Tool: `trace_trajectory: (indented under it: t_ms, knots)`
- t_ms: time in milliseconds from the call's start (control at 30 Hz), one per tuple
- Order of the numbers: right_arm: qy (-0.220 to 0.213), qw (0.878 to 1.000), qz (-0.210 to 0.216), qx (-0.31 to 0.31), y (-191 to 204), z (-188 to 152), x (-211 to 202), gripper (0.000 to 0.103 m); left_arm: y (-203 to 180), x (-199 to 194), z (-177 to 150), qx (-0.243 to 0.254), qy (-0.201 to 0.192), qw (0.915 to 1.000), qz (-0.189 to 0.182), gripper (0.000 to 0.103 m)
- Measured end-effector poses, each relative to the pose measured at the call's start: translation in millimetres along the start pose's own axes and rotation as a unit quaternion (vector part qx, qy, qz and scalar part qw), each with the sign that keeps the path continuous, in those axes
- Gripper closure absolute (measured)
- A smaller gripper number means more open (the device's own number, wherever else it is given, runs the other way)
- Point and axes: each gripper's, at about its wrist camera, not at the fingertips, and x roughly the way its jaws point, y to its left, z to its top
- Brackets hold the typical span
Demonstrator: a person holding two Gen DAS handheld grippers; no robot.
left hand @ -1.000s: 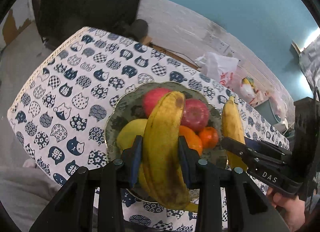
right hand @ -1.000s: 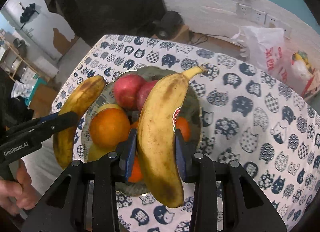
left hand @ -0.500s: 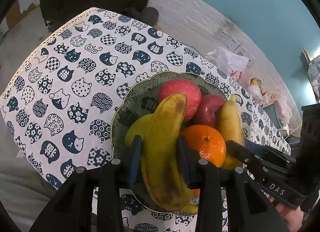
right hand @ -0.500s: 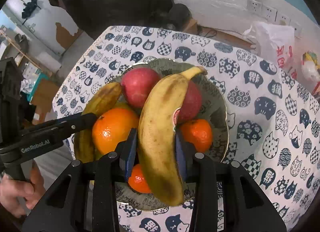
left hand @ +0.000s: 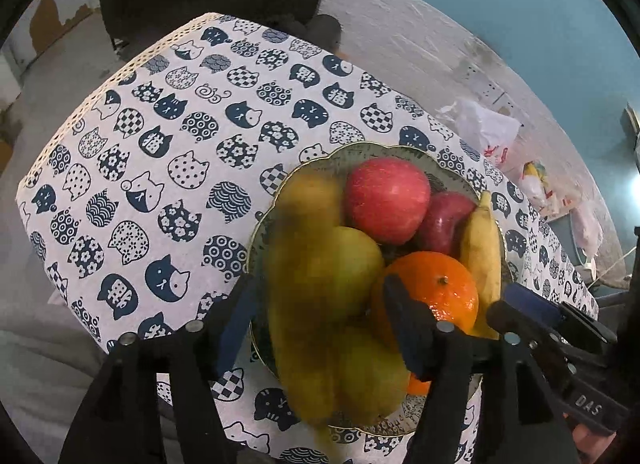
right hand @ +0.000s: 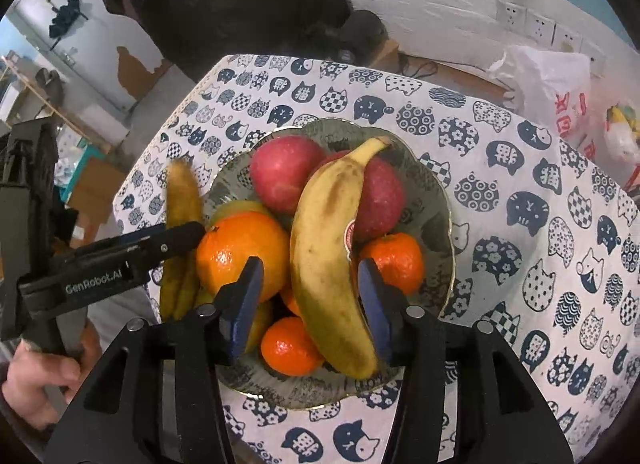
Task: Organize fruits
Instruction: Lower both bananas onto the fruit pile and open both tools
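A patterned plate (right hand: pixel 436 200) on the cat-print tablecloth holds two red apples (right hand: pixel 286 172), oranges (right hand: pixel 240 250), small tangerines (right hand: pixel 394 258) and yellow-green fruit (left hand: pixel 344 264). My left gripper (left hand: pixel 320 316) is open; a brown-spotted banana (left hand: pixel 296 304), motion-blurred, sits between its spread jaws at the plate's left side. My right gripper (right hand: pixel 306 304) is open, jaws apart from a second banana (right hand: pixel 328 264) that lies on the fruit pile. That banana (left hand: pixel 480 248) shows at the plate's right in the left wrist view.
The tablecloth (left hand: pixel 160 152) covers a small table with its edges close on the left and front. A white plastic bag (right hand: pixel 548 80) lies on the floor beyond the table. A white wall with sockets (right hand: pixel 532 24) stands behind.
Both grippers have opened and let go of their bananas. The left banana is dropping onto the plate's left side; the right banana has settled on the pile.
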Motion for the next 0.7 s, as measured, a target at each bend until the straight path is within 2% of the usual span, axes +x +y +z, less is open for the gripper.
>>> trace_trajectory:
  t_ms: [33, 100, 700]
  knots:
    - [0.000, 1.000, -0.002, 0.000, 0.0, -0.9, -1.9, 0.052, 1.5, 0.5, -0.2, -0.004, 0.000, 1.0000, 0.008, 0.026]
    - [-0.002, 1.000, -0.003, 0.001, -0.8, -2.0, -5.7, 0.051, 5.1, 2.5, -0.9, -0.012, 0.004, 0.9999, 0.012, 0.025]
    - [-0.007, 1.000, -0.007, 0.005, -5.0, -10.5, -21.3, 0.047, 8.5, 5.6, -6.4, -0.021, 0.025, 0.9993, 0.017, 0.023]
